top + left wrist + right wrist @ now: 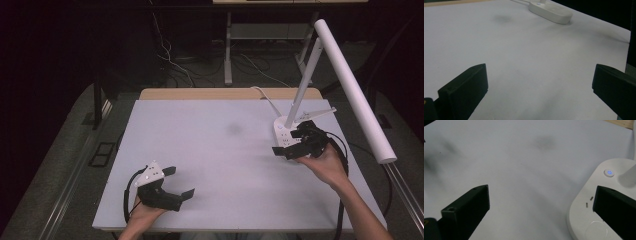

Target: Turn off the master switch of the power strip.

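Black right tool [293, 142] gapes wide over lamp base [285, 133], empty.

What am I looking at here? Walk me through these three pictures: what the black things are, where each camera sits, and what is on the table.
A person sits at a white table and holds a hand-held two-jaw tool in each hand. The high view looks down from above: the left gripper is at the near left, the right gripper at the far right beside a white desk lamp base.

The other two pictures come from cameras riding on the tools, so the black blocks at the bottom are each tool's own jaws. In the left gripper view the jaws stand wide apart over bare table. In the right gripper view one jaw is over the lamp base, near its lit blue power button. Neither tool holds anything.
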{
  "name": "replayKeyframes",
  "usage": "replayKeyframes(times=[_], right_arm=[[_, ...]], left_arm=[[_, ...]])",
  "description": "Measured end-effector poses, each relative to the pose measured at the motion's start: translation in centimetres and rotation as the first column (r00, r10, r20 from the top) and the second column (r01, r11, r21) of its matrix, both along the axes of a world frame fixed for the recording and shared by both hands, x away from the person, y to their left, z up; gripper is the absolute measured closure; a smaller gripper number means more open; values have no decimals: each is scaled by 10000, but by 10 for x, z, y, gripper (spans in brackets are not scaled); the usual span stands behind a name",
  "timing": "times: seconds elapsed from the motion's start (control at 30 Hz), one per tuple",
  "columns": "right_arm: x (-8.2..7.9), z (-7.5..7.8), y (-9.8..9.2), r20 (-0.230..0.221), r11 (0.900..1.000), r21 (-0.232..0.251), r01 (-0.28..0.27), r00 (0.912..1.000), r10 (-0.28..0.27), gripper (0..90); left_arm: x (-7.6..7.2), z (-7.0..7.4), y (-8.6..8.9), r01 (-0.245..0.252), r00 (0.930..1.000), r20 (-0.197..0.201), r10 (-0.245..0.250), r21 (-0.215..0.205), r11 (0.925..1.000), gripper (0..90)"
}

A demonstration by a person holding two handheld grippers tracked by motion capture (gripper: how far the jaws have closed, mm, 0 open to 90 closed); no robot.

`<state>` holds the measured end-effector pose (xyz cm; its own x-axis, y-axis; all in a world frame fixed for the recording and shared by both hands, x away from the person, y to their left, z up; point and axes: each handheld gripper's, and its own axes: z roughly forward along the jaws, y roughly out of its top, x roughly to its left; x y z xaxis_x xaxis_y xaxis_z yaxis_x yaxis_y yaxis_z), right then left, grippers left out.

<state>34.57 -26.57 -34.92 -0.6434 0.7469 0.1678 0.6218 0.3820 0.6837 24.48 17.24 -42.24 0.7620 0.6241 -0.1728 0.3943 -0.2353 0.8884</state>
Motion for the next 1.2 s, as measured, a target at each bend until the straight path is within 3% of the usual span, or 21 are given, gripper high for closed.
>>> replayKeyframes(times=[1.2], right_arm=[[49, -12, 4, -431, 9973, -422, 604, 9971, -622, 3]], left_arm=[[0, 0, 0, 40, 10000, 8, -40, 51, 10000, 0]])
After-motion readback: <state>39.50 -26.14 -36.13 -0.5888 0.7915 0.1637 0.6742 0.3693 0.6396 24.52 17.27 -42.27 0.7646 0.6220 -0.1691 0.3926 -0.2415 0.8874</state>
